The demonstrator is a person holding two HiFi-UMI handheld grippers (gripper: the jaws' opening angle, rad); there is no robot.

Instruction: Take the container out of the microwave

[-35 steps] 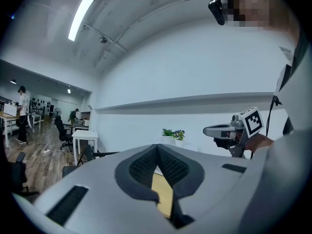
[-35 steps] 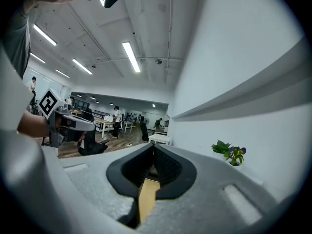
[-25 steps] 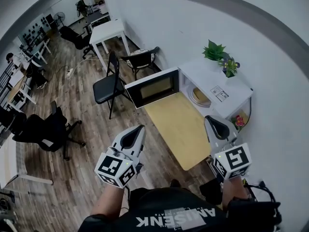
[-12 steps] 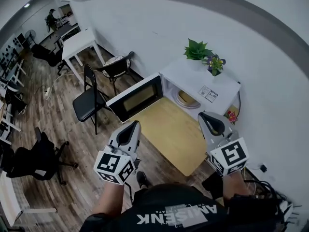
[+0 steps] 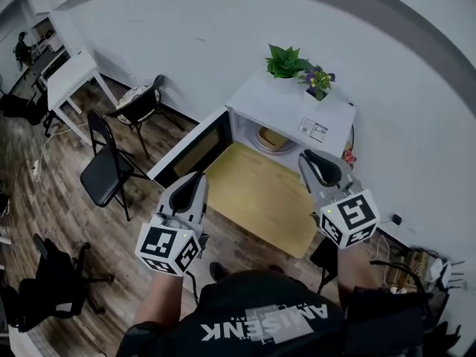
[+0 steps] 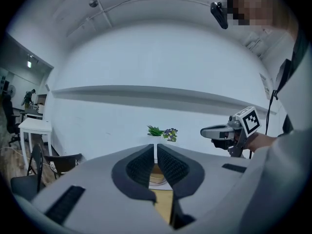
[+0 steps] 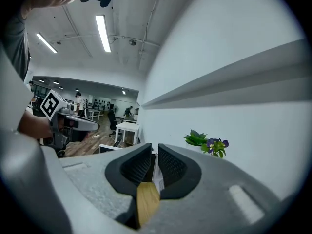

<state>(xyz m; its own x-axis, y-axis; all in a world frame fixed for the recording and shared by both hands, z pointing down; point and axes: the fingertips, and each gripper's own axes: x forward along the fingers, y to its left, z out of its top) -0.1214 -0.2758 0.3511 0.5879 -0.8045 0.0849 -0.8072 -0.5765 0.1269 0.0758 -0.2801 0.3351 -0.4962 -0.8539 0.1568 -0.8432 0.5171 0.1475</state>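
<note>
The white microwave (image 5: 294, 114) stands at the far end of a wooden table (image 5: 260, 199), its door (image 5: 190, 151) swung open to the left. Inside sits a pale round container (image 5: 273, 138), also visible between the left jaws as the container (image 6: 156, 178). My left gripper (image 5: 195, 178) hangs off the table's left side, level, pads nearly touching and empty. My right gripper (image 5: 312, 158) is over the table's right edge, short of the microwave's mouth. Its jaws have just been opening; a narrow gap shows between the pads, with nothing in it.
A green plant (image 5: 285, 60) and a small flower pot (image 5: 317, 82) stand on top of the microwave. Black folding chairs (image 5: 104, 171) and a white table (image 5: 67, 76) are to the left on the wood floor. Cables lie at the lower right by the wall.
The view has swung, so the microwave sits nearer the middle. Both grippers have moved closer to the microwave and table, the left one coming in beside the open door.
</note>
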